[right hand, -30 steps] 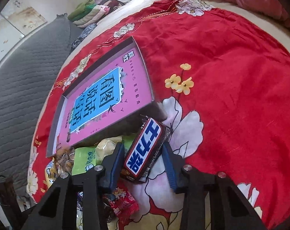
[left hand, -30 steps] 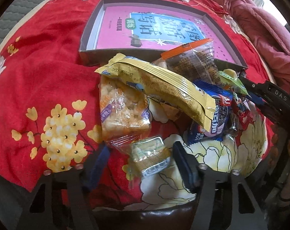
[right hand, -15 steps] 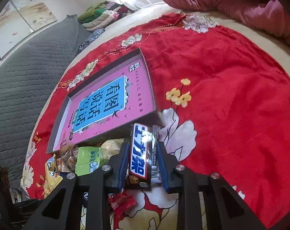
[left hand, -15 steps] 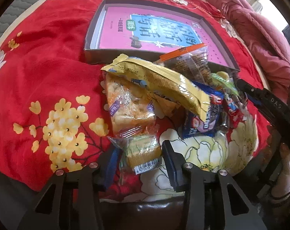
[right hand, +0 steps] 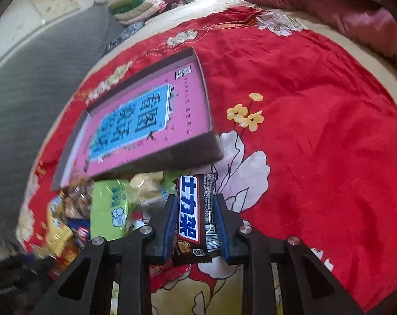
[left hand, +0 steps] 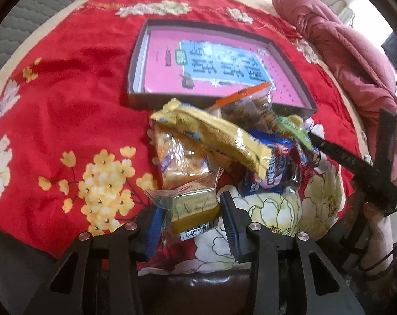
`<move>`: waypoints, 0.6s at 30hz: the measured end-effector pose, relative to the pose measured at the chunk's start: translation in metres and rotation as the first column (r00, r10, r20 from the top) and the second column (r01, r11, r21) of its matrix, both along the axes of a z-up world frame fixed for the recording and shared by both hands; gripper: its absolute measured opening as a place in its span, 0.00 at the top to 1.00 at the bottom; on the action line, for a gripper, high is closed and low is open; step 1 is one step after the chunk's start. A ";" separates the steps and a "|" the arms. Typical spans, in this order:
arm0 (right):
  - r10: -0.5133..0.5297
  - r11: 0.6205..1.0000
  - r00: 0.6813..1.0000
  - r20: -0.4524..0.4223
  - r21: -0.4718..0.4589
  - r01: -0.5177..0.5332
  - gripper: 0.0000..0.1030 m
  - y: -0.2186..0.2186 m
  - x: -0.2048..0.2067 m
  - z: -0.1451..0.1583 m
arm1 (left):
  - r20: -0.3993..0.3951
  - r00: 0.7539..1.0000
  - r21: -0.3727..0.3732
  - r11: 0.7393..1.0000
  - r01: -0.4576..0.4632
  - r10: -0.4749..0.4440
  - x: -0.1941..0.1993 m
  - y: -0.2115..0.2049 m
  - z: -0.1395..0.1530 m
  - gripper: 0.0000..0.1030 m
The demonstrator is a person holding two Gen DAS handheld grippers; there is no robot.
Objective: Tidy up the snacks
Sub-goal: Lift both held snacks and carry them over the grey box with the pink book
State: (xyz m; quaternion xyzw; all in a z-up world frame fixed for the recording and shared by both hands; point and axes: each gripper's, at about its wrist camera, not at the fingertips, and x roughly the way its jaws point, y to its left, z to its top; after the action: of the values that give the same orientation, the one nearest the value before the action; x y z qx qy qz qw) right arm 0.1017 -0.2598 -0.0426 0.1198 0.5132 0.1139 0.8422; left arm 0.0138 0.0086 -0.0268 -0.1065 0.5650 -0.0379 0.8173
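Two grips at once: both grippers hold one snack each, in front of the tray.
Bedspread [left hand: 67,99]: red, soft and wrinkled; it probably gives under any press, so lifts should go straight up.
Tray [right hand: 203,105]: shallow dark box lined with a pink sheet, rigid walls, likely the place the snacks go.
Snack pile [left hand: 224,141]: crinkly foil and film packets heaped just before the tray's near wall; light, slippery, apt to slide over each other.
Chocolate bar [right hand: 189,210]: dark wrapper, firm and narrow; the right gripper [right hand: 193,218] has its jaws closed on the long sides near mid-length, a sound hold.
Small cake packet [left hand: 193,207]: clear film, soft filling, crushable; the left gripper [left hand: 190,223] clamps it at the sides, so pressure should be light.
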 end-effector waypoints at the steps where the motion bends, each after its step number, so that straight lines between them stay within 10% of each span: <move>1: 0.013 1.000 1.000 0.002 -0.025 -0.013 0.72 0.004 0.000 0.000 | 0.008 1.000 0.002 1.000 0.001 -0.001 0.002 -0.002 0.002 0.58; 12: 0.070 0.991 0.998 -0.004 -0.111 -0.070 0.71 0.015 0.002 -0.009 | 0.047 0.998 0.002 0.999 -0.033 0.033 0.015 0.004 0.016 0.58; 18: 0.022 0.999 1.000 0.000 0.025 -0.022 0.72 -0.004 0.003 -0.004 | 0.066 0.996 -0.006 0.998 -0.057 0.058 0.025 0.009 0.020 0.58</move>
State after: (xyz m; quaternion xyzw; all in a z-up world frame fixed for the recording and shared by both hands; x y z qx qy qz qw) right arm 0.1044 -0.2634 -0.0463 0.1248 0.5130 0.1295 0.8393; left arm 0.0389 0.0172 -0.0064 -0.1230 0.5345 -0.0189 0.8360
